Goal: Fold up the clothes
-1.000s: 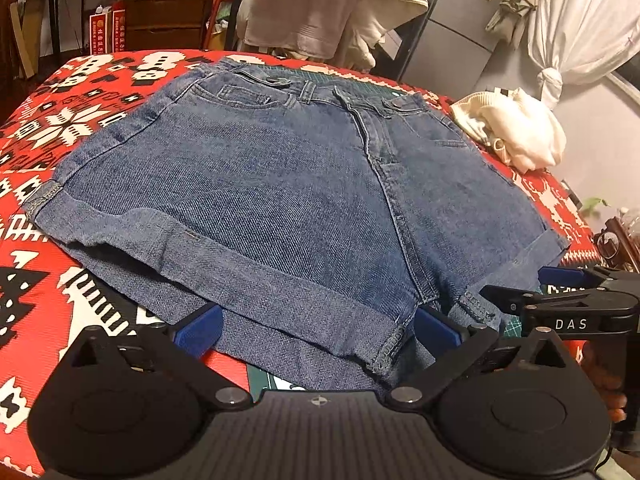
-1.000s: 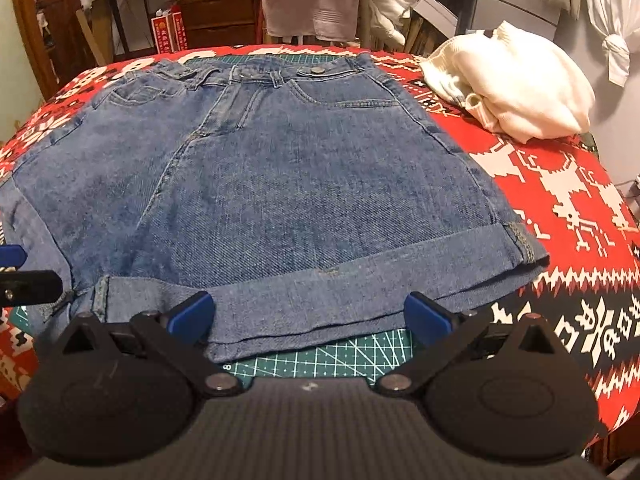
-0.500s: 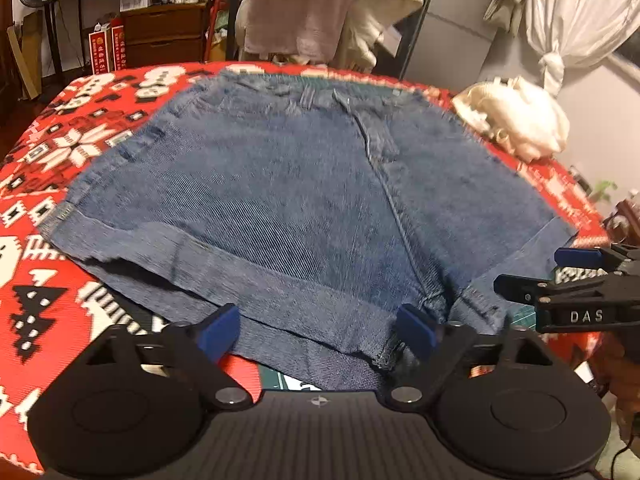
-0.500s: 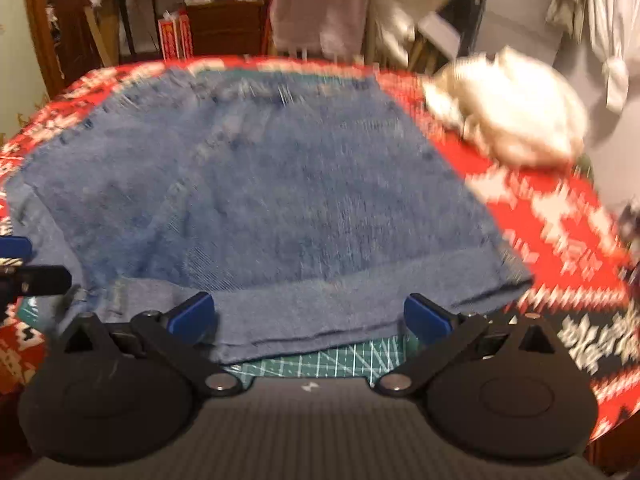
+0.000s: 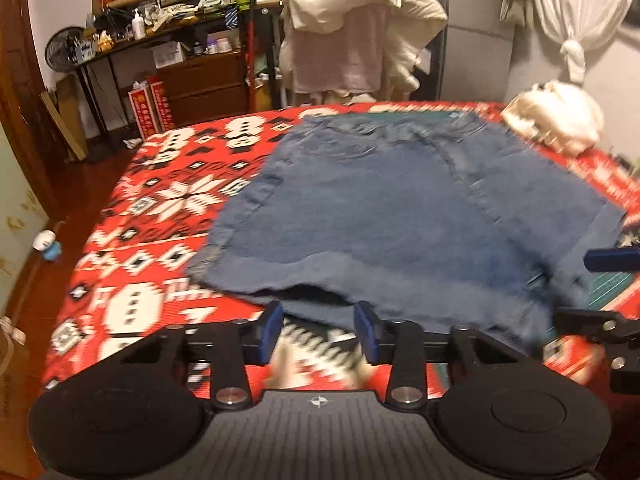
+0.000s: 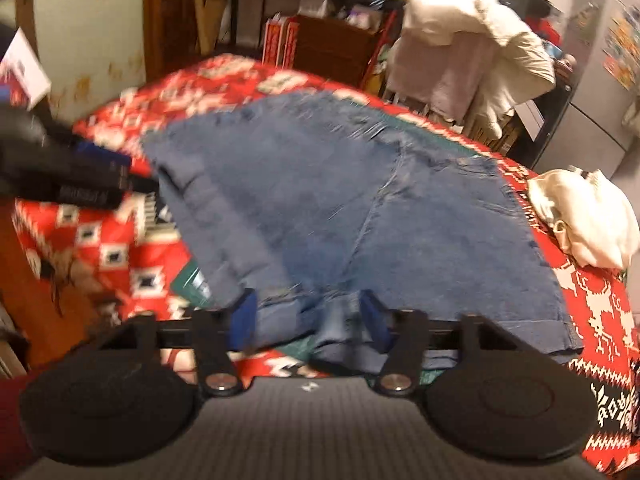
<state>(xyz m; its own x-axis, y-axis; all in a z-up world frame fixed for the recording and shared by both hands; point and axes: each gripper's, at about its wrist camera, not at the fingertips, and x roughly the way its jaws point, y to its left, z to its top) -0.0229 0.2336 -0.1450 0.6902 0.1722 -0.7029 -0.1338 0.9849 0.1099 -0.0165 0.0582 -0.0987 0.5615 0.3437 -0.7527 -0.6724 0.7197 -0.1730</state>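
Observation:
Blue denim shorts [image 5: 400, 208] lie flat on the red patterned cloth [image 5: 168, 200], waistband at the far side. My left gripper [image 5: 320, 330] sits just short of the near leg hem, jaws half closed, with only tablecloth between its fingers. In the right wrist view the shorts [image 6: 340, 200] run away from my right gripper [image 6: 309, 320]. It is at the crotch end of the hem, jaws half closed, with bunched denim lying between its fingers. The left gripper's fingers [image 6: 80, 176] show by the left leg hem. Both views are blurred by motion.
A crumpled white garment [image 5: 560, 120] lies at the table's far right corner [image 6: 588, 220]. A green cutting mat [image 6: 192, 284] peeks out under the shorts. Beyond the table stand a rack draped with pale clothes [image 5: 360, 40] and cluttered shelves.
Both grippers have narrowed from wide open to about half. The left one has swung left along the hem and pulled back; the right one has moved left to the crotch, with denim now between its fingers.

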